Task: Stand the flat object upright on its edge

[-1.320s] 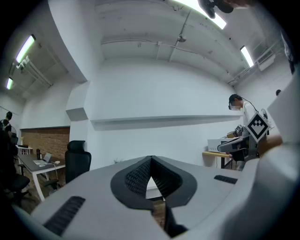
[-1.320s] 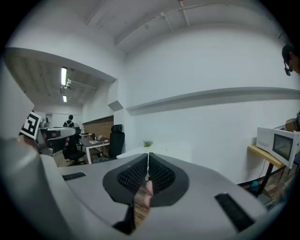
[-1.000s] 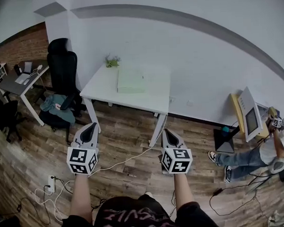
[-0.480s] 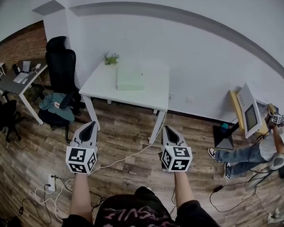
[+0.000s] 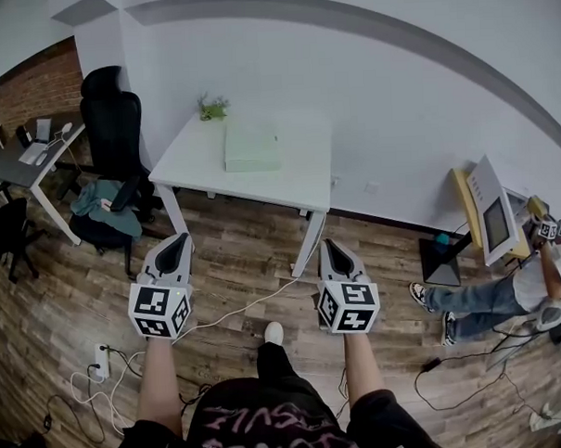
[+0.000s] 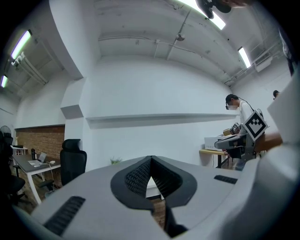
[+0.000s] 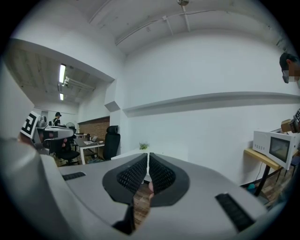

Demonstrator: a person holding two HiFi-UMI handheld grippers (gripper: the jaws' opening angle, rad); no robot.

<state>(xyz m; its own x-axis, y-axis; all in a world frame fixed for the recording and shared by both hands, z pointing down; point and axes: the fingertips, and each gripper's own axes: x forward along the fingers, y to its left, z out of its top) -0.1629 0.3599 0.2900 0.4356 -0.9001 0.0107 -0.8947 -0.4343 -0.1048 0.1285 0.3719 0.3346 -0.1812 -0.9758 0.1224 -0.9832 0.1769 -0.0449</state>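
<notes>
My left gripper [image 5: 178, 241] and right gripper [image 5: 330, 248] are both closed on nothing, aimed at the white table [image 5: 197, 172] well ahead, where the pale green flat box [image 5: 252, 145] lies face-down, roughly midway between them.

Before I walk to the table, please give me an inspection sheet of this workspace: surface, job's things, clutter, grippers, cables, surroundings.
Surface: white table against the wall, mostly bare.
Job's things: pale green flat box lying flat on the table, not yet stood on its edge.
Clutter: small potted plant at the table's back corner, apart from the box.
Grippers: left gripper and right gripper both shut and empty, held over the floor, short of the table.
Cables: white cable across the wooden floor in front of the table; power strip with loose cords; black cords at the right.
Surroundings: black office chair, second desk, another person beside a microwave.
</notes>
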